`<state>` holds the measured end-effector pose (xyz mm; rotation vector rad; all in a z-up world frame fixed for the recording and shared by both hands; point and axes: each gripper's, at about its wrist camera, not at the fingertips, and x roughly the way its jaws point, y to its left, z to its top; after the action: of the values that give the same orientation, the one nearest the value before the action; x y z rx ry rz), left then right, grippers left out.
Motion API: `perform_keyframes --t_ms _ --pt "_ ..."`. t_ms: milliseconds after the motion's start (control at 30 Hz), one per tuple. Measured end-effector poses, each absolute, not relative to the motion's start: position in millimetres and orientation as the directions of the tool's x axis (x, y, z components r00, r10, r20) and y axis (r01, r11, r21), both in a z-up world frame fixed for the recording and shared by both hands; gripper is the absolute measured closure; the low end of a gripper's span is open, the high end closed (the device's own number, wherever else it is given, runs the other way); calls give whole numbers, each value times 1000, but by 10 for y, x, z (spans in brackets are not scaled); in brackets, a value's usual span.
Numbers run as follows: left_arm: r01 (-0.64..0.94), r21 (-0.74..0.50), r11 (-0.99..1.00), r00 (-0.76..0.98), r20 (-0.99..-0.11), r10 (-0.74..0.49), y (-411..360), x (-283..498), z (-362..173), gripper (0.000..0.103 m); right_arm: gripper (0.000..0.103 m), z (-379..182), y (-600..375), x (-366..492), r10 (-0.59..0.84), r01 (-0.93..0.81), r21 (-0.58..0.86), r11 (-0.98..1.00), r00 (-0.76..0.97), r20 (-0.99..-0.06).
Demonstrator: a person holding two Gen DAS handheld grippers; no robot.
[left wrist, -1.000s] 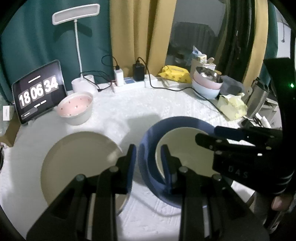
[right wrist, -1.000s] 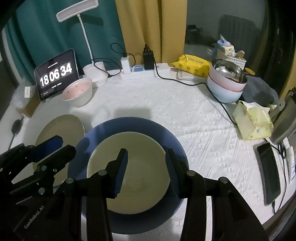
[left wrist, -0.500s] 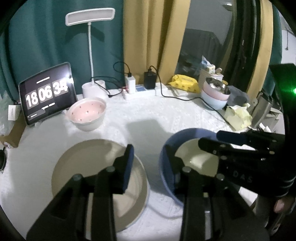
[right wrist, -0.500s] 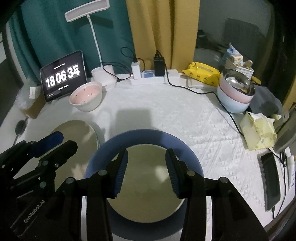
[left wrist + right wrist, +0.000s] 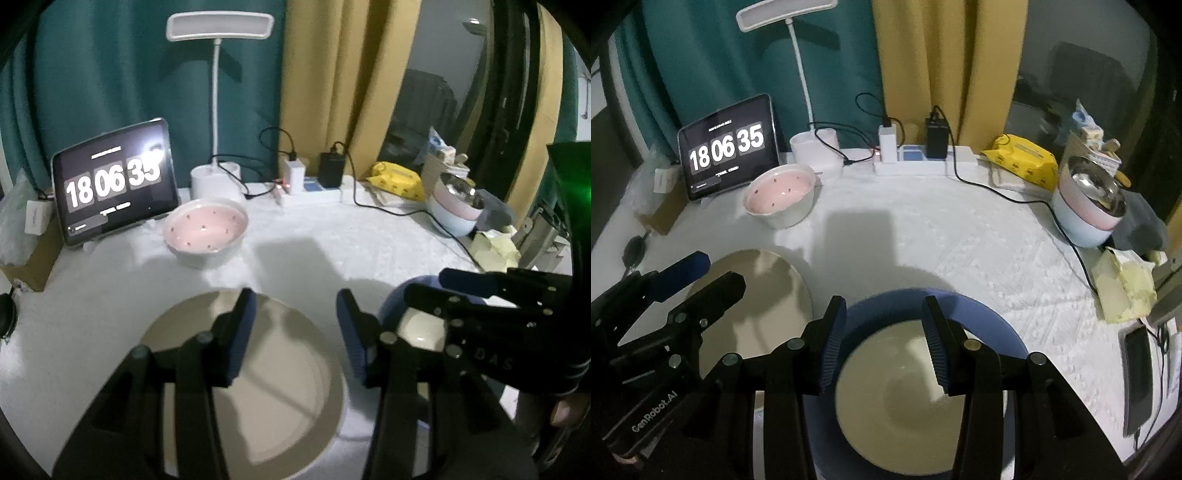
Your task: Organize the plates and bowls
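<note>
Blue-padded left gripper (image 5: 293, 328) jaws, just opening, and right gripper (image 5: 882, 341) jaws hold nothing

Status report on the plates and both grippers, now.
Left gripper jaws just opening, empty, over beige plate. Right gripper open above blue plate. Pink bowl sits apart; nothing in the way.

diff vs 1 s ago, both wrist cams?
The left hand-held gripper let go of the blue bowl's rim; its jaws have just been opening and now stand over the beige plate. The right hand-held gripper drew back, jaws open as before. Dishes, pink bowl unmoved.
</note>
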<state>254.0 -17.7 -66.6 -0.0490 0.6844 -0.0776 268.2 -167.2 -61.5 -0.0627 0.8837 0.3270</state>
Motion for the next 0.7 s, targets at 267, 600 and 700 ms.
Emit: perform_keyframes --t_ms 267,600,700 --pt "38 -65 997 779 -624 -70 49 2652 -649 56 58 -602 -1465 2828 260 -331 68 941 581 -772" --pt "18 -74 997 788 -612 -60 290 2794 -619 56 58 -596 -1205 3012 266 -356 58 933 569 -778" --pt "6 -76 997 794 -606 -51 380 2835 -602 56 58 -589 -1141 3072 266 -361 55 931 569 -778"
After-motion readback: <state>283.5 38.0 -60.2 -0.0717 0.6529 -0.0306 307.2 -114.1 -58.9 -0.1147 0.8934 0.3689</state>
